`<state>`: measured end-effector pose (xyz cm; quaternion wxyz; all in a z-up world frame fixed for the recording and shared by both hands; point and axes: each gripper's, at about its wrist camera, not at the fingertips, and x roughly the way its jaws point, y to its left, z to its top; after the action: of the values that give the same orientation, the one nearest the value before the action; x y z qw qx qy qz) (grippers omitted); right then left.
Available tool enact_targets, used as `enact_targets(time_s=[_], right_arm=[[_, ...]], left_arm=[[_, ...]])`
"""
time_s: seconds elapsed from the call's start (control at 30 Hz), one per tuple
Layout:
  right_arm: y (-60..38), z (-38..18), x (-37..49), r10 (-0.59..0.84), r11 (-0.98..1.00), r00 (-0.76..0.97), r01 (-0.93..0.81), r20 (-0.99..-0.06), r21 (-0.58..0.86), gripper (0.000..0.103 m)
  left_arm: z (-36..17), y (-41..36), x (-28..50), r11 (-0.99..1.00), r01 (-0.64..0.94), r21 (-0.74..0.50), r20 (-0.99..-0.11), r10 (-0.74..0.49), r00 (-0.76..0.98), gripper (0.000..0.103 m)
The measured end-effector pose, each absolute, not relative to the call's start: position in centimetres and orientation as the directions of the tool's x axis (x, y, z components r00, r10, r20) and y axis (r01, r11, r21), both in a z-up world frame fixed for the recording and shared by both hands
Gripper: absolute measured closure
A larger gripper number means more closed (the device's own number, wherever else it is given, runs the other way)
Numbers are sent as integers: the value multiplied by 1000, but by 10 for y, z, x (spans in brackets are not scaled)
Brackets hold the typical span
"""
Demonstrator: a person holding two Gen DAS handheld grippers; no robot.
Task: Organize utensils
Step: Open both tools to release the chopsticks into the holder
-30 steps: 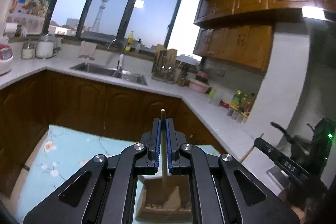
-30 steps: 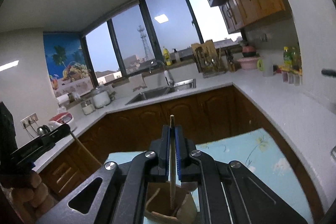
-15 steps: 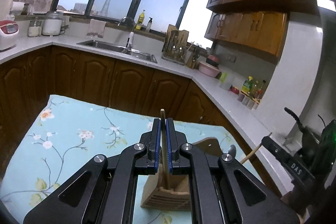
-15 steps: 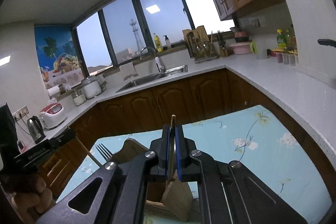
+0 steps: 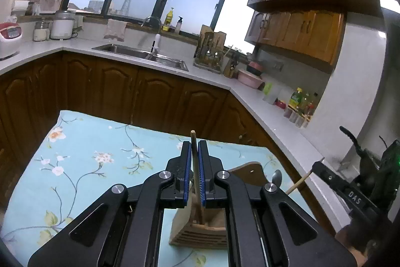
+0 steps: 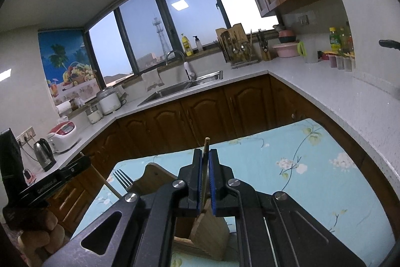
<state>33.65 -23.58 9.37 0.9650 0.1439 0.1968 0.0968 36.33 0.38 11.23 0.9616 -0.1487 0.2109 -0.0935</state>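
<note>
A pale-blue tablecloth (image 5: 105,167) patterned with white and peach blossoms carries a tan wooden utensil holder (image 5: 200,232); blue-padded black grippers.

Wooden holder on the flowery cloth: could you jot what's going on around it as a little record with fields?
setting: kitchen, table with blue floral cloth
wooden holder: upright on the cloth
left hand-held gripper: shut on a chopstick, lower end inside the holder
right hand-held gripper: shut on a second chopstick above the holder
fork: tines up, at the holder
spoon: behind the holder
</note>
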Motion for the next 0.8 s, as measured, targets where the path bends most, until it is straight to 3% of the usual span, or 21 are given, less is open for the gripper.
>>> enact_targets(time_s=[0.03, 0.1, 0.17, 0.2, 0.23, 0.3, 0.37, 0.47, 0.8], right_arm=[[-236, 94, 337, 247, 939, 901, -132, -355, 318, 93], [-237, 92, 337, 249, 937, 899, -130, -361, 324, 90], [-240, 92, 335, 257, 930, 898, -129, -357, 344, 60], [-244, 92, 334, 257, 927, 900, -128, -352, 351, 51], [-246, 93, 329, 257, 925, 905, -128, -340, 359, 43], [-249, 95, 321, 260, 921, 911, -134, -321, 367, 40], [-253, 97, 313, 263, 916, 914, -135, -309, 377, 26], [-259, 98, 296, 271, 907, 918, -143, -289, 396, 12], [-270, 82, 234, 256, 919, 914, -128, -315, 374, 8]], left_arm=[[113, 4, 363, 938, 118, -327, -379, -244, 893, 96], [113, 5, 360, 936, 122, -331, -381, -251, 890, 81], [115, 6, 354, 936, 115, -332, -380, -244, 892, 66], [115, 7, 351, 935, 112, -338, -376, -243, 894, 59], [116, 8, 346, 933, 108, -342, -371, -240, 897, 54], [117, 11, 334, 936, 87, -342, -367, -217, 905, 34], [116, 15, 321, 934, 80, -348, -360, -212, 909, 31], [111, 22, 302, 935, 60, -350, -373, -198, 907, 24], [73, 39, 228, 940, 14, -340, -444, -174, 879, 21]])
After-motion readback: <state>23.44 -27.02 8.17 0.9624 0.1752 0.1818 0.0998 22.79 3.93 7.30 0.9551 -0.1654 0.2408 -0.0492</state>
